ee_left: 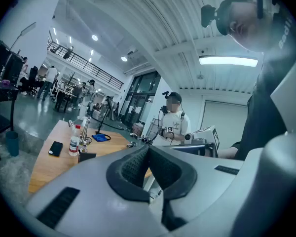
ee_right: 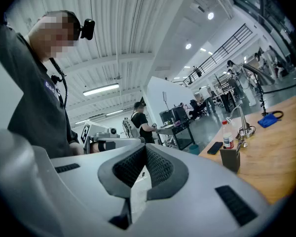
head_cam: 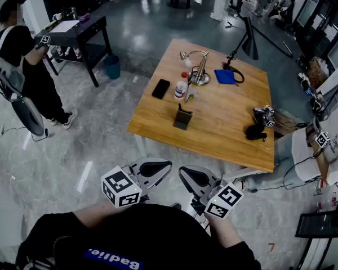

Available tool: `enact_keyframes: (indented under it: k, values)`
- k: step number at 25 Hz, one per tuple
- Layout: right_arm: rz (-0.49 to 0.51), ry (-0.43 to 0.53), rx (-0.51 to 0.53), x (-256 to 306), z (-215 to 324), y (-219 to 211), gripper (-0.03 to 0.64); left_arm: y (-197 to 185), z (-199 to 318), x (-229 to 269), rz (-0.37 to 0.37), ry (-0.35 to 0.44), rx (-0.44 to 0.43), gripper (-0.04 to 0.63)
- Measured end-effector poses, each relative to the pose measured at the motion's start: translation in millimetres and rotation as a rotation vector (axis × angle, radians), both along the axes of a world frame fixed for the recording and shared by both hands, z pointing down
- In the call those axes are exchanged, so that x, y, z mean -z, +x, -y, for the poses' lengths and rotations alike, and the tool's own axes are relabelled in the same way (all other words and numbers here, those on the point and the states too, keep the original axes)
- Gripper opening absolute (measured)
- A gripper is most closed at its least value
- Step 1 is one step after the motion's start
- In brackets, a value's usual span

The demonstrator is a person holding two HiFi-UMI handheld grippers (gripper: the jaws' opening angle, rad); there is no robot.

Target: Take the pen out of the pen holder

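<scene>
Nothing has been reached for yet. The left hand-held gripper and the right hand-held gripper are held side by side, low against the person's body and well short of the desk. Both nose toward the desk, which looks like a carrying pose rather than a reach. In each gripper view the two ribbed pads meet tip to tip with nothing between them, so both tools are closed and empty. One will probably have to open before it can take the pen.

The pen holder, a small dark box, stands upright close to the desk's near edge, toward the near-left corner. The pen rises from it as a slim dark stick. A small bottle and a black phone sit just behind it, with a chrome desk lamp farther toward the far edge. Bare wood lies between the holder and the near edge, so an approach from the person's side looks unobstructed.

The head view alone gives the layout and the gap to the desk, but it does not settle how the jaws stand. The gripper views do that. They also show the pen holder side-on: the left gripper view has it in front of the bottle, and the right gripper view has it in profile.
</scene>
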State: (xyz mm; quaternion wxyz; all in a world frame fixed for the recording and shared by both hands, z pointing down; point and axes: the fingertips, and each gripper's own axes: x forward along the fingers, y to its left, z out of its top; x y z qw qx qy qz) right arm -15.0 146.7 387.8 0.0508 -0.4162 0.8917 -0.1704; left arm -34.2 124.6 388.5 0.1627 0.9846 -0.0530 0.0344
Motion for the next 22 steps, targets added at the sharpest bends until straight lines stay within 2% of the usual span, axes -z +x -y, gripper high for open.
enact_keyframes:
  k: [11,16,22]
  values:
    - [0.006,-0.013,0.011,-4,0,5,0.003,8,0,-2,0.015,0.009,-0.002,0.008]
    - [0.013,0.01,0.031,0,3,7,0.003,14,3,-5,0.022,0.01,0.002,0.008]
    - [-0.006,0.018,0.058,0,4,24,0.003,32,2,-2,0.027,0.037,0.024,0.008]
